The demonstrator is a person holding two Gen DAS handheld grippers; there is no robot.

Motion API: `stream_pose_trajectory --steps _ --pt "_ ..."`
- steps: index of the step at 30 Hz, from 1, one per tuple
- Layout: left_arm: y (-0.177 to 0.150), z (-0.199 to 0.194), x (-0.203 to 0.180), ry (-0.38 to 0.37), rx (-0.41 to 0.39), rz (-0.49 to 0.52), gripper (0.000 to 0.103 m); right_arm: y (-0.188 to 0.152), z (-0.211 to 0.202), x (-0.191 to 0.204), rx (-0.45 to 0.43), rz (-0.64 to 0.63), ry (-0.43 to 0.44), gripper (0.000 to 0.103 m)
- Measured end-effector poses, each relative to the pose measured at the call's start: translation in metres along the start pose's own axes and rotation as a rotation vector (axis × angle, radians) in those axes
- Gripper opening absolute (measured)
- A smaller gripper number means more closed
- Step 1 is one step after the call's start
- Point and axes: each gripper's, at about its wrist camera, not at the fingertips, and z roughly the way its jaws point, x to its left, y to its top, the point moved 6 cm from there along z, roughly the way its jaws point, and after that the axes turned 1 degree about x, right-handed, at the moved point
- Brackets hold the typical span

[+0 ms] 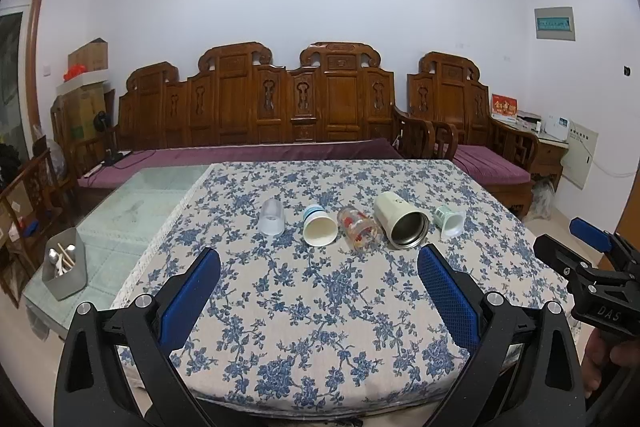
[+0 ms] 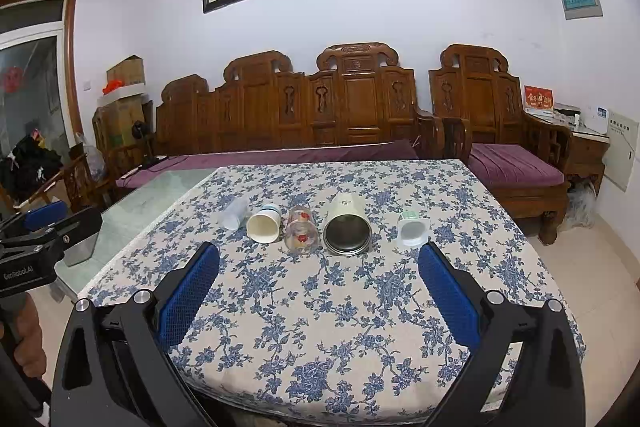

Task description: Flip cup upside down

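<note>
Several cups lie in a row on the floral tablecloth (image 1: 304, 307). A frosted clear cup (image 1: 272, 217) stands upside down at the left; it also shows in the right wrist view (image 2: 234, 213). A white paper cup (image 1: 319, 225) (image 2: 263, 223), a red-flowered glass (image 1: 359, 229) (image 2: 302, 229), a cream steel tumbler (image 1: 400, 221) (image 2: 346, 225) and a small green cup (image 1: 451, 221) (image 2: 412, 229) lie on their sides, mouths toward me. My left gripper (image 1: 320, 263) and right gripper (image 2: 320, 259) are both open and empty, short of the row.
A grey utensil holder (image 1: 66, 269) with spoons and chopsticks stands on the glass table part at the left. A carved wooden sofa (image 1: 280, 107) with purple cushions runs behind the table. The right gripper's body (image 1: 592, 279) shows at the right edge.
</note>
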Motion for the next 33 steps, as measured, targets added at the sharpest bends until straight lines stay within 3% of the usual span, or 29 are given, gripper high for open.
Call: stream_pose_trajectory --steps 33 --pt "0.0072 -0.0064 -0.0046 0.0 -0.007 0.009 0.095 0.0041 -0.0059 0.0026 -0.012 0.003 0.004 0.1"
